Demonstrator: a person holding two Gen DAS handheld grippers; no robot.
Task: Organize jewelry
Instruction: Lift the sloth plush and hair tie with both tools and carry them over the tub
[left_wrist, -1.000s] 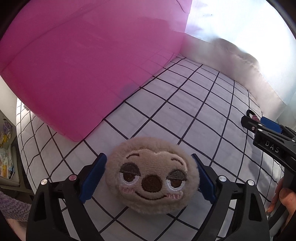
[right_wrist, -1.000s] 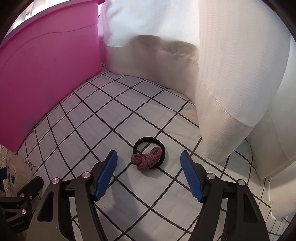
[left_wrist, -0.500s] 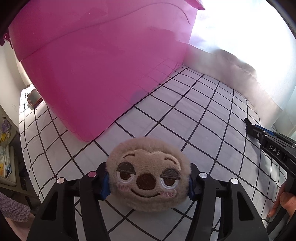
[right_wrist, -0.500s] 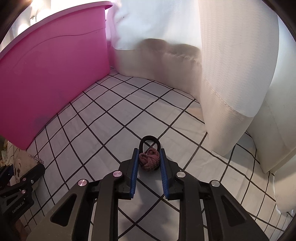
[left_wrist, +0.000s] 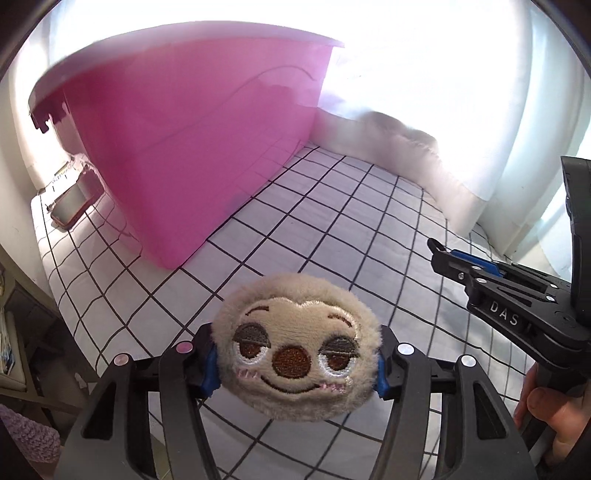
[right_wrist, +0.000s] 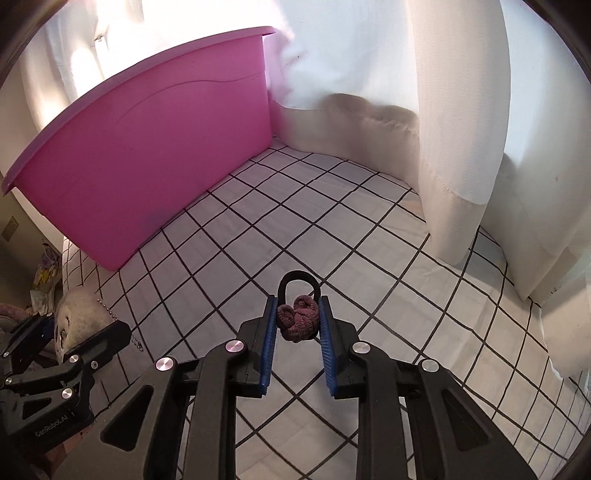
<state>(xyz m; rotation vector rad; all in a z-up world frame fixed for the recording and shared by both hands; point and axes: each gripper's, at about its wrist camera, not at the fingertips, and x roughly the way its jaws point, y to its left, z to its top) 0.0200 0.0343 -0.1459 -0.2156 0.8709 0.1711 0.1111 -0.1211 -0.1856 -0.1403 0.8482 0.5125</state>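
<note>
Jaws of my left gripper (left_wrist: 295, 363) clamp the plush sloth face (left_wrist: 295, 347), lifted off the checked sheet (left_wrist: 332, 221); my right gripper (right_wrist: 297, 325) pinches the maroon knotted hair tie (right_wrist: 298, 317), pink bin (right_wrist: 155, 147) ahead.

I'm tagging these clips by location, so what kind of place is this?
Probably a bedroom, though that is a guess. The work surface is a soft checked sheet like bedding, white curtains hang down onto it with daylight behind, and a pink tub sits on it.
</note>
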